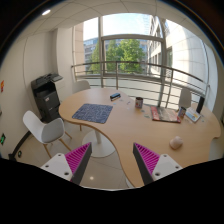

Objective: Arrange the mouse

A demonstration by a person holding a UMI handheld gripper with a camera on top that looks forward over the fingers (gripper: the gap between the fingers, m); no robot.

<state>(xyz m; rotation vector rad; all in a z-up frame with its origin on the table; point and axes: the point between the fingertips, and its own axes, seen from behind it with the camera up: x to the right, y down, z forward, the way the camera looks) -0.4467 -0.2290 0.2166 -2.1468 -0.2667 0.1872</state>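
A white mouse [176, 144] lies on the wooden table [130, 125] near its right front edge, ahead and to the right of my fingers. A blue mouse mat [93, 113] lies on the table's left part, well beyond the fingers. My gripper [112, 160] is held high above the floor and the table's near edge. Its two fingers with magenta pads [80, 160] stand wide apart with nothing between them.
A white chair [46, 128] stands left of the table. A black printer stand [46, 97] is by the left wall. Books [164, 114] and a small dark item [138, 102] lie on the table's far side. Large windows [125, 55] are behind.
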